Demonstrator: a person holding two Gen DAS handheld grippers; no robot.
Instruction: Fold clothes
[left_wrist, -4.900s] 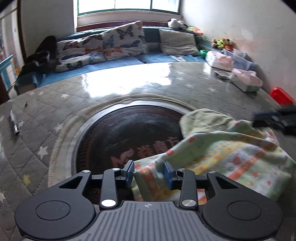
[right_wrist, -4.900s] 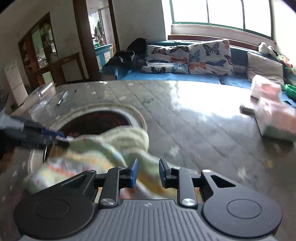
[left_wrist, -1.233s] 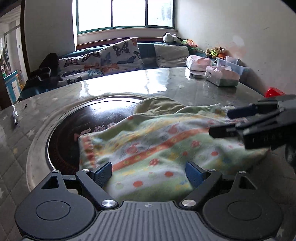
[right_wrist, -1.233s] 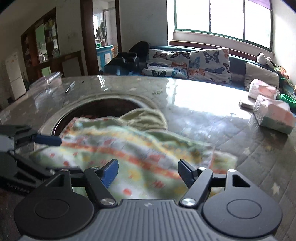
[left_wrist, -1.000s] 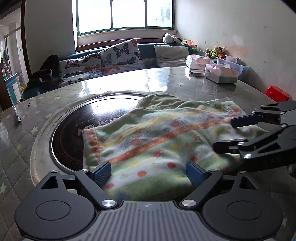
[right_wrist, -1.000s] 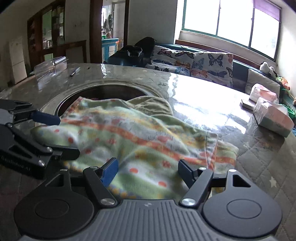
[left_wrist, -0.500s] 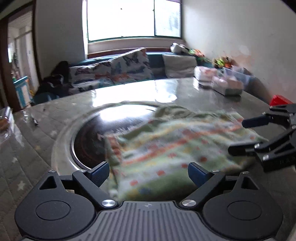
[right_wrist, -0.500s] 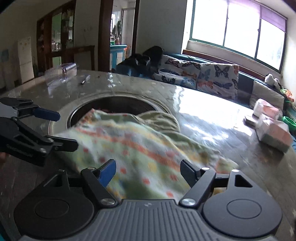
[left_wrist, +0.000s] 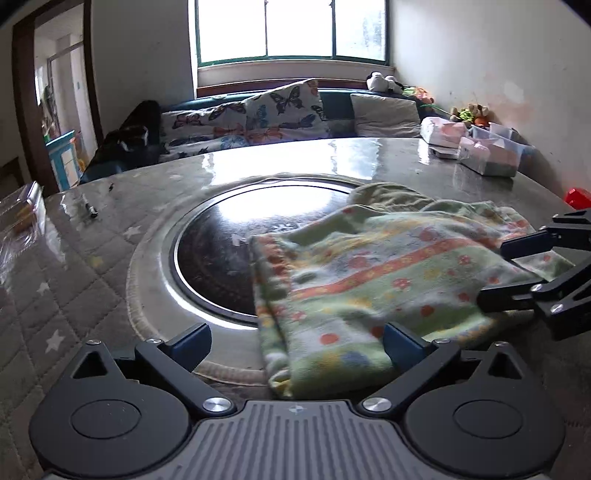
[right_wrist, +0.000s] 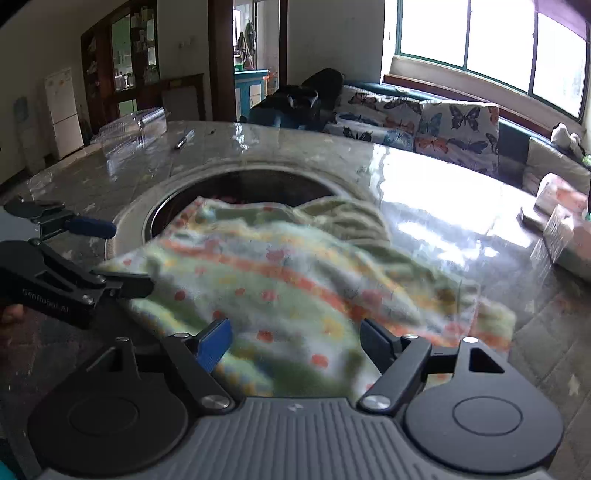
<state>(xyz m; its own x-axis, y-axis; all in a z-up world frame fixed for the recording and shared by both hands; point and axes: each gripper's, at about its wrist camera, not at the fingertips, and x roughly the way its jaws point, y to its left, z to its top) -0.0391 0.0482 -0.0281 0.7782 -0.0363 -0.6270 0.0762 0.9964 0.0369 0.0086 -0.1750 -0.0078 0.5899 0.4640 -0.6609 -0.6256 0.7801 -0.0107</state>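
Green fleece garment with orange stripes and red dots (left_wrist: 384, 284) lies folded on the quilted grey round table (left_wrist: 74, 266), overlapping its dark glass centre disc (left_wrist: 221, 251) | left gripper (left_wrist: 295, 341) spread wide, empty | right gripper (right_wrist: 295, 341) likewise spread, empty, just before the cloth.

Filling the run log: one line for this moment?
left tongs open | right tongs open | garment lying released on table

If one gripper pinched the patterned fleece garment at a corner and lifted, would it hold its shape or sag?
The garment would likely sag: it lies in soft rumples, not flat panels. It looks fuzzy and thick, so probably light but bulky. On the glossy table it may slide if pushed.
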